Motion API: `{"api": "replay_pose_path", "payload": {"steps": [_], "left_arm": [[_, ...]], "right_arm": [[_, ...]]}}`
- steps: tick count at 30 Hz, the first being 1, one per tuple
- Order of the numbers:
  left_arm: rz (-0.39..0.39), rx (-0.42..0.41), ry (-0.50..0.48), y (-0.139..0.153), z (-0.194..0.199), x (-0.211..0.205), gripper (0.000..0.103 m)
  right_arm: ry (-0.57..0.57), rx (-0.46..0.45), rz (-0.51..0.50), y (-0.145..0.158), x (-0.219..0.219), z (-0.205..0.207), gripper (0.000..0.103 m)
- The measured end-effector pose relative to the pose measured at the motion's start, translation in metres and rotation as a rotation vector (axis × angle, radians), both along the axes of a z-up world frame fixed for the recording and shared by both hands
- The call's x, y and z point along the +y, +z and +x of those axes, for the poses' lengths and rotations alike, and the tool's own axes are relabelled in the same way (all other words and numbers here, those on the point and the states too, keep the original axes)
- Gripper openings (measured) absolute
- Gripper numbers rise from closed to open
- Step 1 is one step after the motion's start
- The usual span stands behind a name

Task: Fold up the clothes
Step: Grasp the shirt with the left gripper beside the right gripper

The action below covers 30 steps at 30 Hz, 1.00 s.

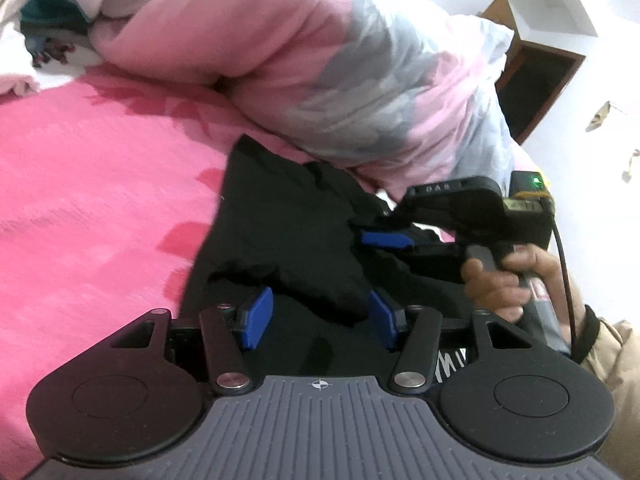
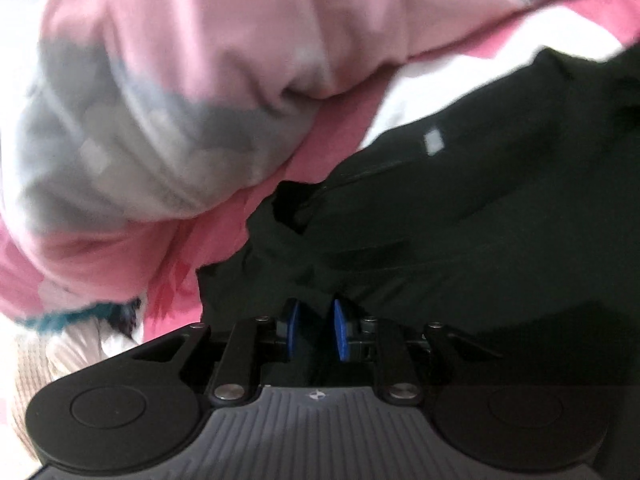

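The left wrist view took in far more of the scene; it showed the black garment (image 1: 280,224) spread over the pink bed sheet (image 1: 100,184), with the bunched pink and grey quilt (image 1: 320,52) lying just behind it, a dark wooden cabinet (image 1: 536,68) against the white wall beyond, and the person's right hand (image 1: 500,280) wrapped round the handle of the right tool (image 1: 386,240); only here could that tool be seen from outside, reaching in from the right with its blue pads low on the black cloth; a beige sleeve (image 1: 612,360) showed at the right edge. The right wrist view was blurred and close; it gave instead a small pale tag (image 2: 434,142) on the garment (image 2: 460,220), a rumpled fold at the cloth's near edge, and a strip of teal fabric (image 2: 80,316) at the lower left, none of which the other view made plain.

The left tool (image 1: 320,320) stood about half open over the near part of the garment; a raised fold of black cloth lay between its blue pads, yet a gap showed beside each pad, so it was released. The right tool (image 2: 316,332) had its pads drawn near together but apart; dark cloth lay beneath and between them, and I could not tell whether they pinched it.
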<state>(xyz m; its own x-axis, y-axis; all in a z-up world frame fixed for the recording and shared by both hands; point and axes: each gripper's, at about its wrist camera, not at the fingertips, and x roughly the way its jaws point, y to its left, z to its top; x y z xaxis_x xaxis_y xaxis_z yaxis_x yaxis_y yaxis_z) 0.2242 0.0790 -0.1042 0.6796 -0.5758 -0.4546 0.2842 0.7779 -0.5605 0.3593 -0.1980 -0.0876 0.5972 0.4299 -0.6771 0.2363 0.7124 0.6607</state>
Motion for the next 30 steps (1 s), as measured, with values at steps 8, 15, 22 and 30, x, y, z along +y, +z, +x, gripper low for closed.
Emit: {"api": "replay_pose_path", "payload": {"steps": [8, 15, 22, 30], "left_arm": [[-0.04, 0.029, -0.081, -0.005, 0.013, -0.019, 0.054], [-0.066, 0.045, -0.064, -0.016, 0.021, -0.02, 0.041], [-0.103, 0.04, -0.038, -0.015, 0.022, -0.013, 0.009], [-0.209, -0.004, 0.098, -0.002, 0.014, 0.021, 0.006]], "right_arm": [[-0.009, -0.033, -0.02, -0.003, 0.001, -0.004, 0.02], [0.034, -0.083, -0.096, 0.001, 0.01, -0.006, 0.005], [0.051, -0.129, -0.154, 0.025, 0.016, -0.009, 0.002], [0.105, -0.211, -0.261, 0.077, 0.057, -0.003, 0.002]]}}
